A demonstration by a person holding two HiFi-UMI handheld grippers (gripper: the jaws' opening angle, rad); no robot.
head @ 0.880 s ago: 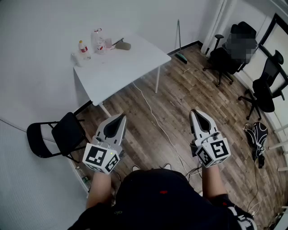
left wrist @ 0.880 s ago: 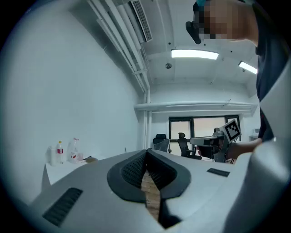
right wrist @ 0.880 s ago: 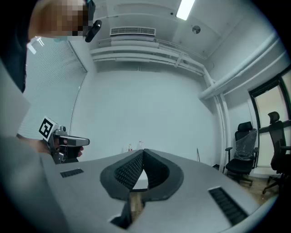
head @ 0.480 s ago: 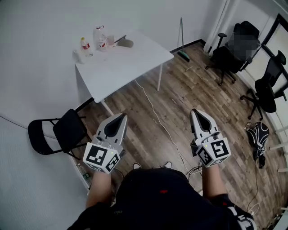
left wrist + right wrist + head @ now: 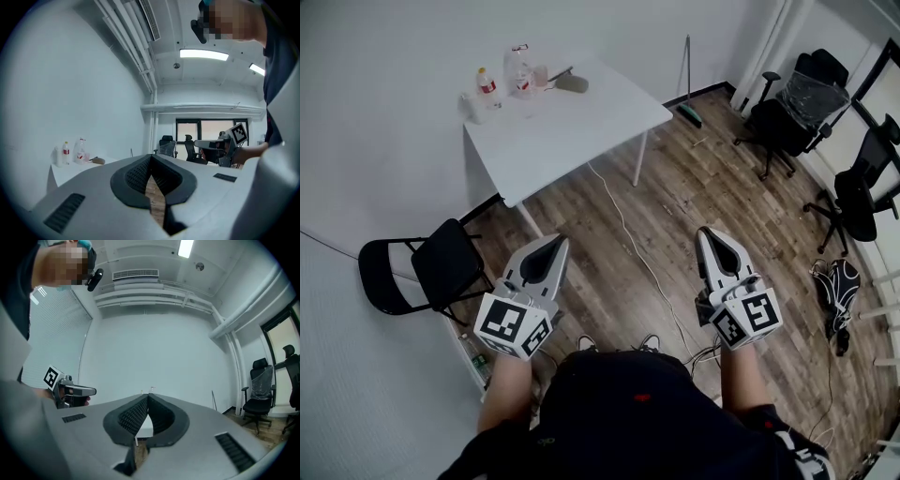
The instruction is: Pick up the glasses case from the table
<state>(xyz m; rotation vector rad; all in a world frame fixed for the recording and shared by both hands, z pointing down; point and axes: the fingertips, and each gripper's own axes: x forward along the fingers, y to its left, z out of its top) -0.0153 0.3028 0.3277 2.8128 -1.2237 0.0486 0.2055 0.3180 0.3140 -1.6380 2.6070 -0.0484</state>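
The glasses case (image 5: pixel 573 83) lies lengthwise along the tabletop's (image 5: pixel 567 131) far edge, well apart from the left gripper (image 5: pixel 555 241) and right gripper (image 5: pixel 708 232), both closed on nothing.

Across the head view, the white desk (image 5: pixel 581 141) drifted up and to the right within a second, carrying its bottles (image 5: pixel 487 84) and the glasses case (image 5: pixel 573 83) with it; the broom (image 5: pixel 688 80) against the wall shifted likewise.
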